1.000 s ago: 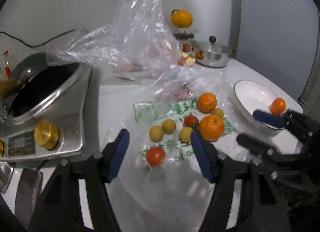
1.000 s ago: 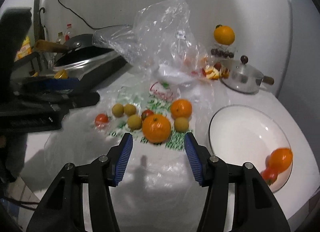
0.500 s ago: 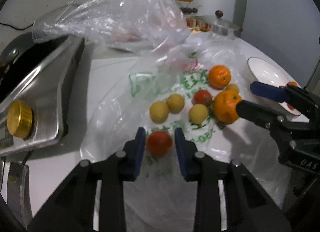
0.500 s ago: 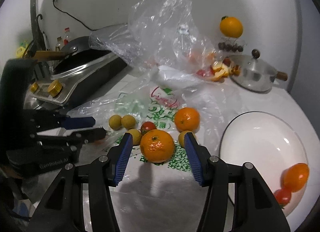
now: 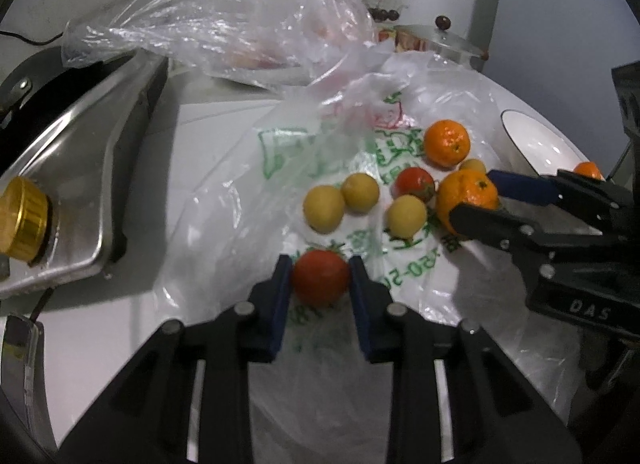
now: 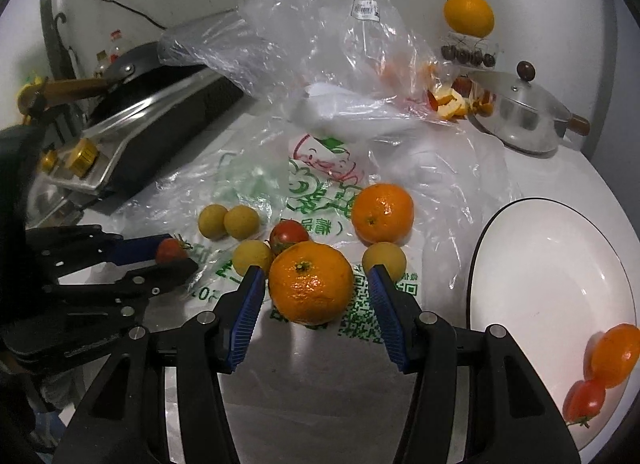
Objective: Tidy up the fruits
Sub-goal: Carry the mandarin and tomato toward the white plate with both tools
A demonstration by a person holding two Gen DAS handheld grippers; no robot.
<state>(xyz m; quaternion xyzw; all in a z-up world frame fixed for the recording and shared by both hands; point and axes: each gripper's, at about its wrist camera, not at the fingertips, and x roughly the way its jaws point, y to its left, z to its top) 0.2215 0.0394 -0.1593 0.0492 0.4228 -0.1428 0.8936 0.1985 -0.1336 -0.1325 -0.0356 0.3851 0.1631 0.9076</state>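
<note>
Red and smooth, the tomato sits pinched between the blue pads of the left gripper, at the left edge of the printed plastic bag. Right of it on that bag, a dimpled orange lies between the spread jaws of the right gripper, untouched. Beyond the bag's right edge stands the white plate.
</note>
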